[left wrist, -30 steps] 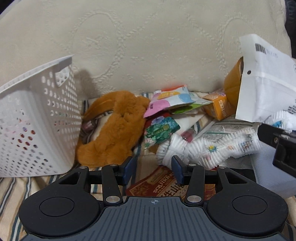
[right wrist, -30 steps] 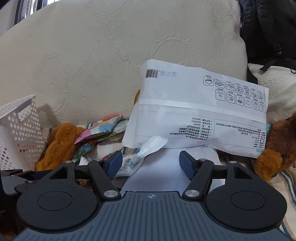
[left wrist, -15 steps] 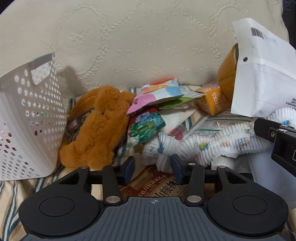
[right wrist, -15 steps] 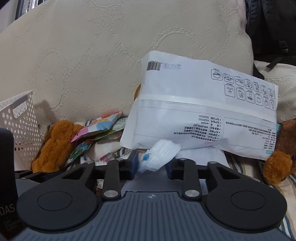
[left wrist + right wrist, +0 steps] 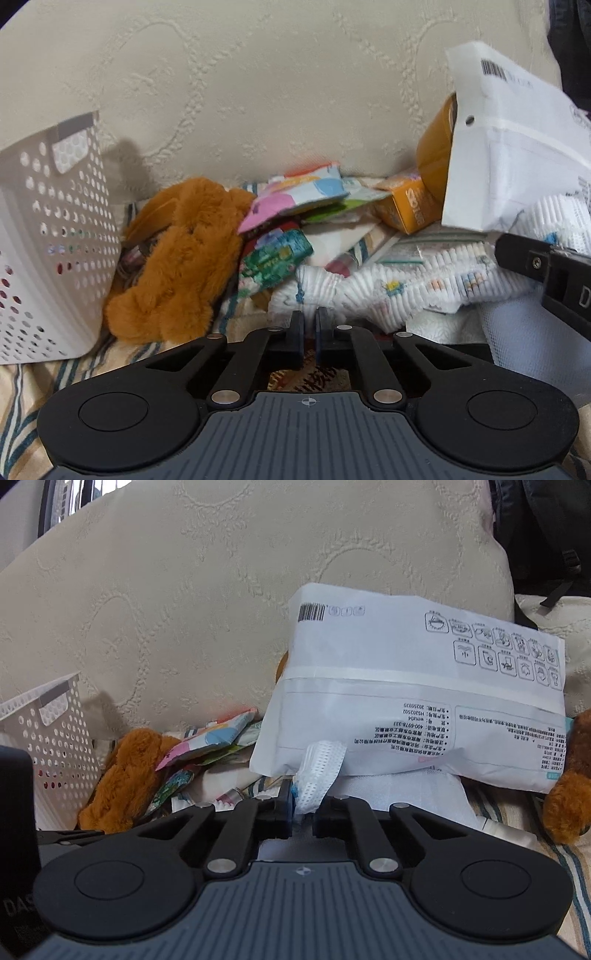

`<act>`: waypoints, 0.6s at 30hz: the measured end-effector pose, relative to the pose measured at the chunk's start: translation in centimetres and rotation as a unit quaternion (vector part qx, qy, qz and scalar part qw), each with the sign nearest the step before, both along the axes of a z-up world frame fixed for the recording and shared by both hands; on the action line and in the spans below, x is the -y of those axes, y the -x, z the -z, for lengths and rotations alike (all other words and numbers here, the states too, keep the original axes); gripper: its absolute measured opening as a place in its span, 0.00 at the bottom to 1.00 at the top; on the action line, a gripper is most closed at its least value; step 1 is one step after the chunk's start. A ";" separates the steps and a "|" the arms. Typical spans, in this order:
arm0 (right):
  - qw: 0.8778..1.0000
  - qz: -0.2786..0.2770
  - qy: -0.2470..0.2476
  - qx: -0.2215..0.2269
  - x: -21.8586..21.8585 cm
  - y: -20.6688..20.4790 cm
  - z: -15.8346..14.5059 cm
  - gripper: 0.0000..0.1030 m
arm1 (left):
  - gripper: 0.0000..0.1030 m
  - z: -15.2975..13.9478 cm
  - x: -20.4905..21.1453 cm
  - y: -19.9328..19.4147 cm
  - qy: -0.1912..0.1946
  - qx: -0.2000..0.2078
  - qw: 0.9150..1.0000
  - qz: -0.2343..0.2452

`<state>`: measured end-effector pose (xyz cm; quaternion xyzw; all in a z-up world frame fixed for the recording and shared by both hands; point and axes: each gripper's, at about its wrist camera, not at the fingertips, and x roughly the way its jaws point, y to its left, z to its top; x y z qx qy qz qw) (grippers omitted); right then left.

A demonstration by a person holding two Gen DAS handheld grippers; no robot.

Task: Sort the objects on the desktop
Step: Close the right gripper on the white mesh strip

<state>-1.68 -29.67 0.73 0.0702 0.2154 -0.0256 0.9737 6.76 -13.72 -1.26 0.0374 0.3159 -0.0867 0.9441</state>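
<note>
A white crinkled cloth with small prints (image 5: 388, 291) lies across the heap of desk items. Its mesh end (image 5: 317, 771) is pinched between the fingers of my right gripper (image 5: 301, 812), which is shut on it. My left gripper (image 5: 308, 326) is shut right at the cloth's lower left edge; no fold shows between its fingers. A brown plush toy (image 5: 177, 258) lies left of the heap. A large white printed packet (image 5: 406, 686) leans on the cushion above the cloth. The right tool's black housing (image 5: 554, 273) enters the left wrist view.
A white perforated basket (image 5: 55, 240) stands at the left on the striped sheet (image 5: 22, 387). Snack packets (image 5: 295, 195), an orange box (image 5: 410, 206) and a brown roll (image 5: 436, 158) crowd the back. A cream cushion (image 5: 258, 92) closes off the rear. Another plush (image 5: 569, 782) lies at the right.
Both pairs of jaws have closed from wide open. The right ones closed on the cloth's mesh end, which now stands up between them. The left ones closed at the cloth's left edge.
</note>
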 end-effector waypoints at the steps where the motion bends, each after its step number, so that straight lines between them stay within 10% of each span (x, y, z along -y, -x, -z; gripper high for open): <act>1: 1.000 -0.001 0.000 0.003 0.2 0.4 -0.1 0.10 | 0.00 -0.2 -0.2 0.0 0.005 0.001 1.000 -0.002; 18: 0.999 0.016 -0.009 0.045 2.1 2.6 -2.1 0.09 | 0.00 -2.7 -0.5 1.1 0.032 0.029 0.999 -0.006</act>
